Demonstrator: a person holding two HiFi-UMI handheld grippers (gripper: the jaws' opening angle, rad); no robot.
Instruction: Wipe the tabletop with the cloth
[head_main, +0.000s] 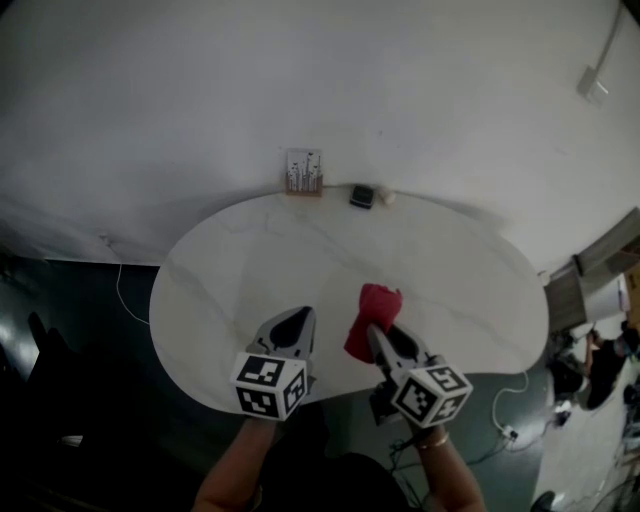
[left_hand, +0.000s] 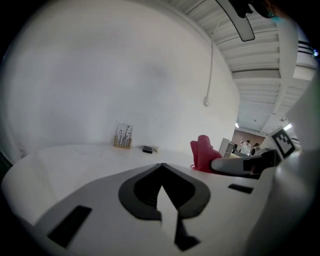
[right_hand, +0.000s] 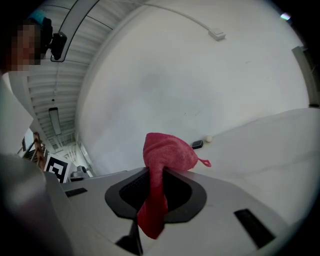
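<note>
A red cloth (head_main: 371, 318) hangs bunched from my right gripper (head_main: 379, 337), which is shut on it above the near part of the white oval tabletop (head_main: 250, 260). In the right gripper view the cloth (right_hand: 162, 165) stands up between the jaws and trails down in front. My left gripper (head_main: 296, 325) hovers beside it at the left, shut with nothing in it. From the left gripper view the cloth (left_hand: 203, 153) and the right gripper (left_hand: 240, 164) show at the right.
At the table's far edge stand a small card holder (head_main: 303, 172), a dark small box (head_main: 361, 196) and a little white ball (head_main: 388, 198). A white wall rises behind. Cables (head_main: 125, 290) lie on the dark floor. People (head_main: 600, 355) are at the far right.
</note>
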